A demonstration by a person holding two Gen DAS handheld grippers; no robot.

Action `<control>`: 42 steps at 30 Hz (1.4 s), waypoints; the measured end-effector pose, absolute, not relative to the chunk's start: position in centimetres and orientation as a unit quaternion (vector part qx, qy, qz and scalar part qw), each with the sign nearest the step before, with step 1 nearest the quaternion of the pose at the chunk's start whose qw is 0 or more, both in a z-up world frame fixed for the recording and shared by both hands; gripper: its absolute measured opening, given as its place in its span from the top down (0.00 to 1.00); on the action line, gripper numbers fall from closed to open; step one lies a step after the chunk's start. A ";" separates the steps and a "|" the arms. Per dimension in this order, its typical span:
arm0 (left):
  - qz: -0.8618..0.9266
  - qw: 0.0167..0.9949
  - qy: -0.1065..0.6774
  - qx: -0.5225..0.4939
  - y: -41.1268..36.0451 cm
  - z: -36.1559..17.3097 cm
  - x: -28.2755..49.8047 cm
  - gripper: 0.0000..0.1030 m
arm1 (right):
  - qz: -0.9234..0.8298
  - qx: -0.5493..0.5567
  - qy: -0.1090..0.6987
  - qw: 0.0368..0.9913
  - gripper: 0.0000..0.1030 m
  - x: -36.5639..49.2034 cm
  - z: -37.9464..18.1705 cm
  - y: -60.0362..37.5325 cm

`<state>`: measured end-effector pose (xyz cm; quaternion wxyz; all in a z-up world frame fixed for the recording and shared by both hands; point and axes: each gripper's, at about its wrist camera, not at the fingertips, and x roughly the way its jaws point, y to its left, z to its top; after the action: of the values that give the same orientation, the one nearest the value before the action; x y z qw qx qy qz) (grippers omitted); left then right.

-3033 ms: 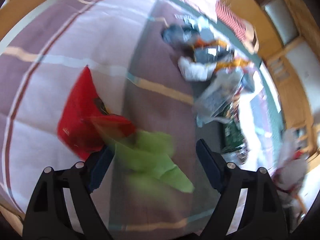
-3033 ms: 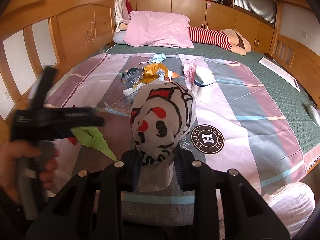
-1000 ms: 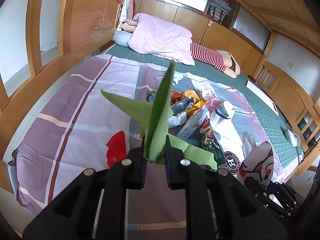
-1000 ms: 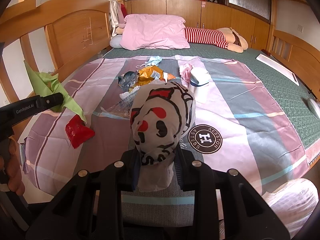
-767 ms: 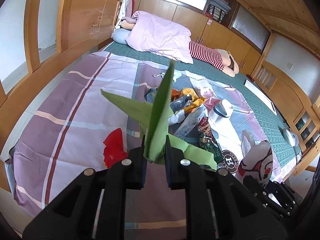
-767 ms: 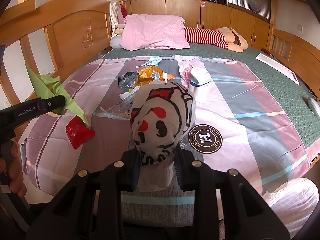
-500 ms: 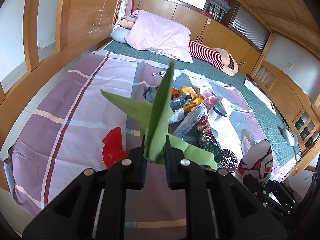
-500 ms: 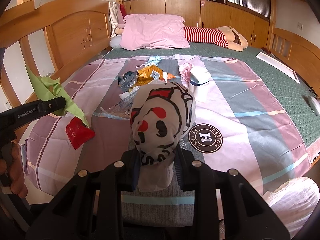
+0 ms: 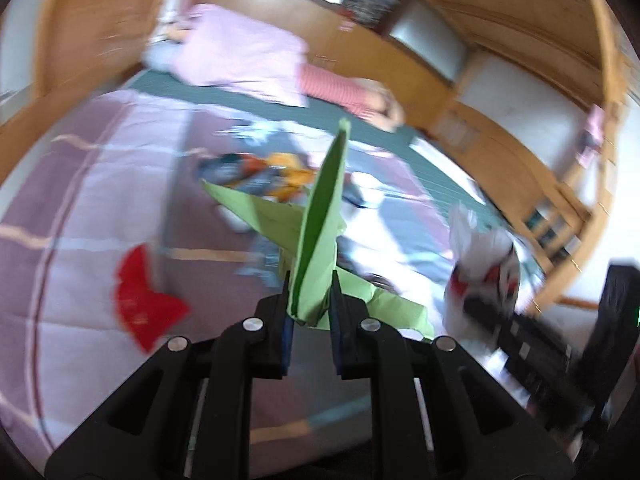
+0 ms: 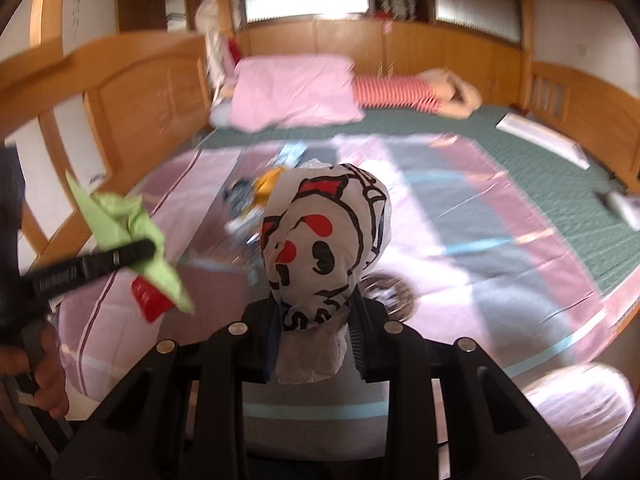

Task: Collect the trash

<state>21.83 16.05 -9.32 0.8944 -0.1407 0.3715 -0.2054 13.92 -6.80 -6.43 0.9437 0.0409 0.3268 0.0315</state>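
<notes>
Between the pressed-together jaws of the left gripper (image 9: pixel 311 300), left wrist view: a folded green paper (image 9: pixel 320 236), matte, sharp-creased, pinched at its base. One long pointed flap stood straight up from the jaws; a second wedge ran out to the left above them, a crumpled tail to the right below. Left of the jaws and lower, a flat glossy red wrapper (image 9: pixel 140 300) lay on the striped bedsheet (image 9: pixel 80 200), smooth cloth in pink, mauve and grey bands. Beyond the jaw tips, a blurred litter pile (image 9: pixel 272 172), orange and dark foil-like scraps. Far right of the jaws, a white plastic bag (image 9: pixel 484 256) with red and black print. No writing readable; frame smeared.

Right wrist view: right gripper (image 10: pixel 314 320) pinched the neck of the same plastic bag (image 10: pixel 324 240), thin, crinkled, bulging into a rounded dome above the jaws. Cartoon print in thick black outline with red bows and blotches; letters at the lower edge too distorted to read. Left of the jaws, a person's hand (image 10: pixel 44 376) held the left gripper (image 10: pixel 152 250), its black finger carrying small pale lettering, illegible. A round dark printed emblem (image 10: pixel 390 292) showed on the sheet just right of the bag, blurred.
</notes>
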 end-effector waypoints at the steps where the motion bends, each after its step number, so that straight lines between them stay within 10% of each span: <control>1: -0.227 0.890 0.369 -0.141 15.3 -9.1 21.6 0.85 | 0.023 0.041 0.321 0.946 0.71 13.2 -5.7 -8.1; 11: -0.411 0.819 0.374 -0.142 5.9 -8.1 18.6 0.85 | -0.071 0.049 0.436 0.896 0.69 4.3 -7.5 -22.0; 15: -0.474 0.779 0.395 -0.112 0.5 -8.6 16.2 0.85 | -0.042 0.085 0.522 0.848 0.48 1.9 -11.6 -24.0; 21: -0.568 0.699 0.435 -0.025 -8.8 -11.2 10.9 0.82 | -0.223 0.142 0.405 0.875 0.31 -2.2 -7.2 -31.4; 23: -0.578 0.682 0.447 0.015 -11.2 -12.3 9.3 0.36 | -0.251 0.143 0.373 0.882 0.28 -2.8 -5.7 -32.5; 26: -0.557 0.696 0.451 0.048 -12.2 -13.0 9.2 0.27 | -0.255 0.131 0.353 0.891 0.26 -3.0 -4.5 -32.7; 36: -0.047 0.883 0.463 -0.061 9.9 -12.0 26.7 0.22 | -0.171 0.124 0.376 0.902 0.24 3.6 -5.6 -29.8; 42: 0.120 0.815 0.536 -0.185 24.4 -17.8 31.0 0.22 | -0.059 0.104 0.407 0.905 0.24 12.4 -7.0 -21.8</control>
<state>31.05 24.35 -17.84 0.8147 -0.1852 0.5363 0.1196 12.41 -21.76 -7.02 0.9054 0.1041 0.4072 -0.0593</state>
